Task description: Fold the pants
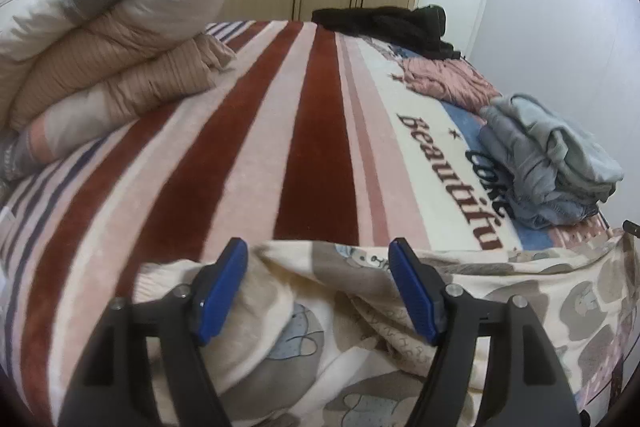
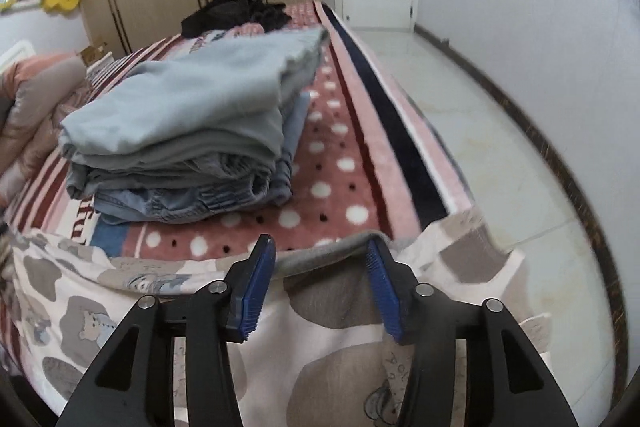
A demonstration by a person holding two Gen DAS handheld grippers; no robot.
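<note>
I am holding both tongs spread over the near edge of the patterned pants (image 1: 320, 307): the left gripper (image 1: 318, 259) and the right gripper (image 2: 322, 259) are pinching nothing. I am thinking each should bite the cloth edge fully before lifting, well apart from the folded stack (image 2: 192, 131)

The left gripper (image 1: 318, 291) hangs wide open over the bear-print pants (image 1: 360, 339) — a striped blanket (image 1: 224, 147) spreads beyond.

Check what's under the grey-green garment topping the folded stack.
Under the grey-green garment: more folded grey layers, then blue denim jeans at the bottom, on the striped blanket. Inner layers are covered; count unclear.
</note>
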